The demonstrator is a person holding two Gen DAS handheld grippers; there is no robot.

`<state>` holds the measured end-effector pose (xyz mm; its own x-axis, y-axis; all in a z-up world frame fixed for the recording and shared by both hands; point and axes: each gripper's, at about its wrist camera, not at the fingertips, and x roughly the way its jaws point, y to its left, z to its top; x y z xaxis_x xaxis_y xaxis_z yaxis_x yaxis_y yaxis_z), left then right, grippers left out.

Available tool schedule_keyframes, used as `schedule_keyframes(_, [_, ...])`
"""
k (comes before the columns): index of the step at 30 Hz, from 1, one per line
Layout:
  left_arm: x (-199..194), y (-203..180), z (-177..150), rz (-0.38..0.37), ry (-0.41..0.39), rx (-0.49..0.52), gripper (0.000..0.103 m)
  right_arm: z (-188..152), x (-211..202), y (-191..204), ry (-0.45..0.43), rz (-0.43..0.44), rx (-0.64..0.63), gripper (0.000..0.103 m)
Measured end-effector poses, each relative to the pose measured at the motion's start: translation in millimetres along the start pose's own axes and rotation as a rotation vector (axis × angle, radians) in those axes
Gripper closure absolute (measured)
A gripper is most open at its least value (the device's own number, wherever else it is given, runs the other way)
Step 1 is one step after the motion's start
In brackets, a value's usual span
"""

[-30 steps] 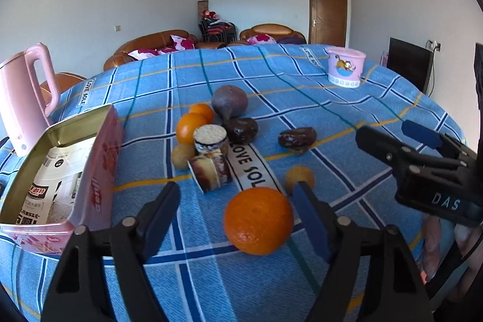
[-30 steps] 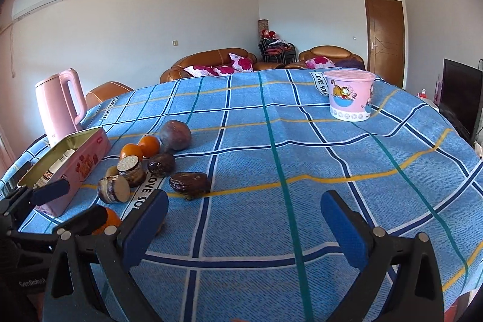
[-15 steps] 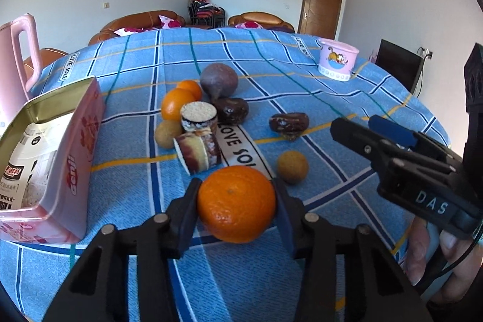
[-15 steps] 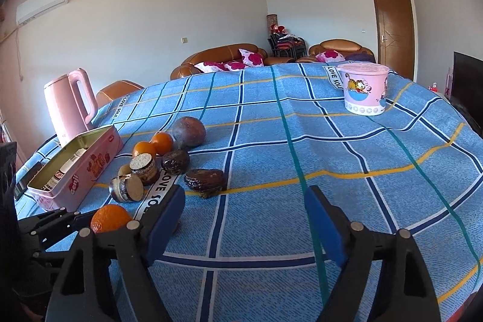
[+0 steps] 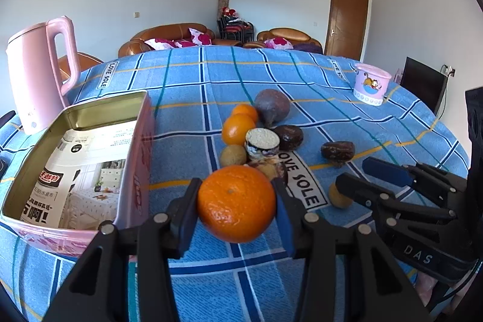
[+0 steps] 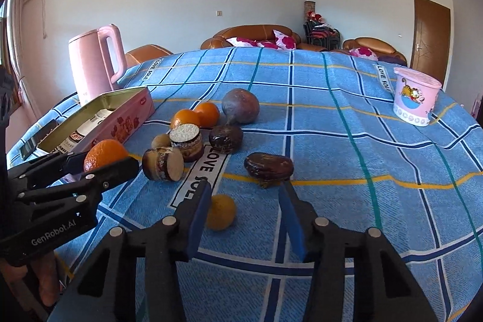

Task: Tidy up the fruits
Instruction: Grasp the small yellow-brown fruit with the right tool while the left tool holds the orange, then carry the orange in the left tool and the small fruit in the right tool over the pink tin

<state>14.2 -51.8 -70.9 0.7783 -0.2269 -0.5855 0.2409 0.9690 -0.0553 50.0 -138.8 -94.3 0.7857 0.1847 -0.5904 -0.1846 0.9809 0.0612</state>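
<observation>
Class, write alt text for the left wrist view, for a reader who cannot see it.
The left gripper grips a large orange over a blue checked tablecloth. An open pink tin stands left of it, more fruit lies beyond, and the right gripper reaches in from the right.

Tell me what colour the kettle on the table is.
The kettle is pale pink, handle included; it shows best in the right wrist view.
</observation>
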Motion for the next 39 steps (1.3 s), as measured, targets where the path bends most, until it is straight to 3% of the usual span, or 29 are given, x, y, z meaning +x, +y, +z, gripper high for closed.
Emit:
schedule_keyframes(6, [-1, 4, -1, -0.008, -0.003, -0.018, 0.056, -1, 6, 9, 0.037, 0.063, -0.035, 0.055])
schedule_keyframes(10, [-2, 4, -2, -0.006, -0.005, -0.014, 0.056, -3, 10, 15, 0.066, 0.079, -0.071, 0.069])
schedule_keyframes(15, [-3, 4, -1, -0.007, -0.011, -0.013, 0.056, -3, 11, 19, 0.073, 0.084, -0.097, 0.075])
schedule_keyframes(39, [-16, -2, 0, 0.008, -0.098, 0.008, 0.056, -8, -10, 17, -0.102, 0.099, -0.098, 0.076])
